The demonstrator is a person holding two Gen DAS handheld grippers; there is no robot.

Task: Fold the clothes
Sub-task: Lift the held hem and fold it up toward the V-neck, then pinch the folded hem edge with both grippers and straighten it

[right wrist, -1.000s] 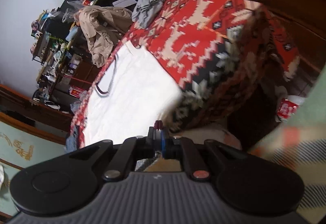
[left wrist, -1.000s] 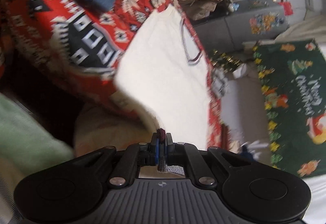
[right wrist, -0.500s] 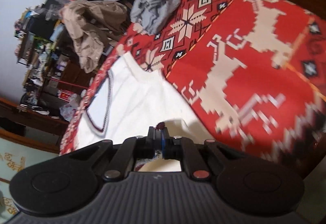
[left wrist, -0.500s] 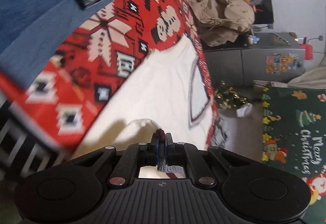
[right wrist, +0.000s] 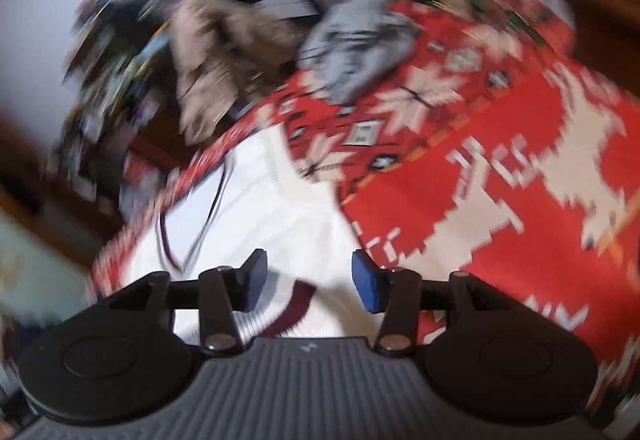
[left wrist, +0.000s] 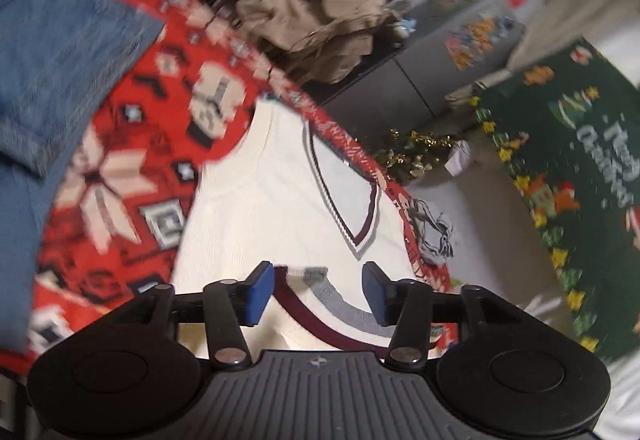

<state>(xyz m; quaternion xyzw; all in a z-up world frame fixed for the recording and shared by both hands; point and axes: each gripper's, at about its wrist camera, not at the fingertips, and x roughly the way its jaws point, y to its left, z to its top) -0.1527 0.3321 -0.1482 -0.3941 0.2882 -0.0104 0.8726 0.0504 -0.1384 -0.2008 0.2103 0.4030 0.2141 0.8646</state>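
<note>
left wrist: white sweater (left wrist: 256, 208), maroon-trimmed neckline, lies folded.

White knit, maroon trim, red festive cloth

Just ahead of the left gripper (left wrist: 316, 294), whose pads are showing blue on black arms, the white sweater (left wrist: 260, 208) is showing a maroon-and-grey striped band and a maroon-edged V-neck; to its left the red blanket (left wrist: 132, 180) is displaying white snowflake and black block motifs, with blue denim (left wrist: 60, 52) beyond. Far ahead, a beige jacket (left wrist: 316, 16) is lying; to the right, a dark green rug (left wrist: 568, 176) is carrying yellow and orange figures. Ahead-right of the right gripper (right wrist: 306, 282), white reindeer shapes are patterning the red, with a grey garment (right wrist: 356, 44) farther off.
</note>
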